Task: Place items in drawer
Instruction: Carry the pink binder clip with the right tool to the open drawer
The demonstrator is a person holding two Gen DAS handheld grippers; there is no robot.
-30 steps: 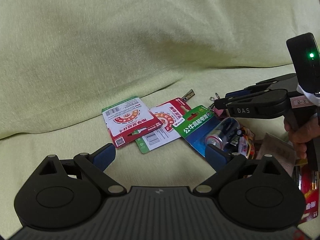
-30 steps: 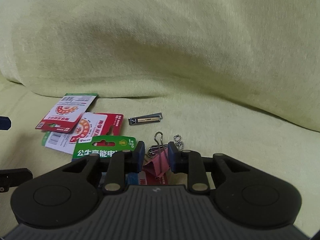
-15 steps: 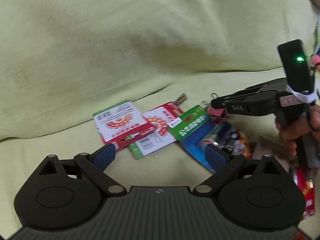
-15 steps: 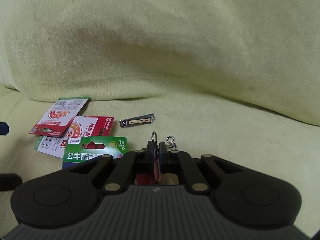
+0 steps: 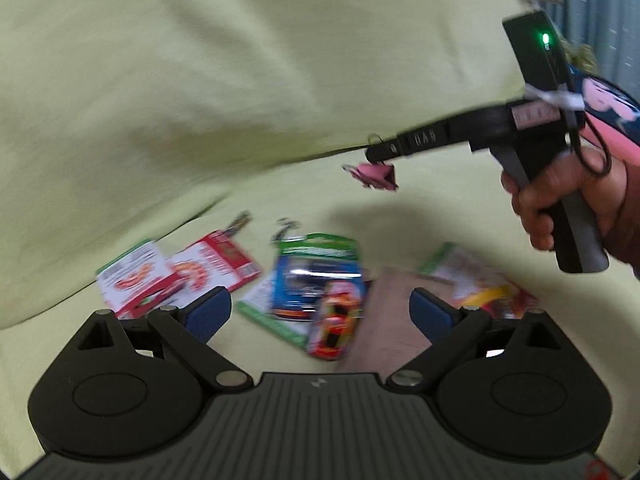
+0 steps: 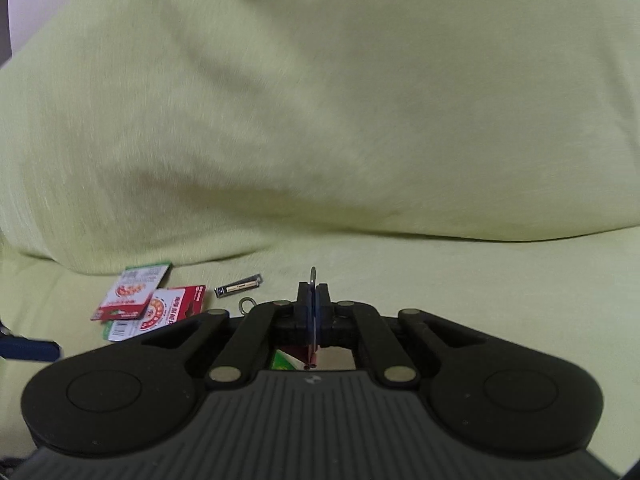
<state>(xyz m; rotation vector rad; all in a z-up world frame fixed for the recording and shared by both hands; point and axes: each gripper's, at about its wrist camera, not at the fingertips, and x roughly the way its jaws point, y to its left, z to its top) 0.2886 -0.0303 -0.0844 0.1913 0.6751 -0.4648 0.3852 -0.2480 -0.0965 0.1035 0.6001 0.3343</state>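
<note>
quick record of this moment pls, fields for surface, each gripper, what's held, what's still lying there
surface: yellow-green cloth
left gripper: open, empty, above the packs
right gripper: shut on pink binder clip, lifted off the cloth
hand: grips right gripper's handle
lying on cloth: battery pack, red and white cards, nail clipper
drawer: not in view

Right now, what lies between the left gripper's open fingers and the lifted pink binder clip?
In the left wrist view, the green battery pack on the sofa cover lies between left gripper and binder clip.
</note>
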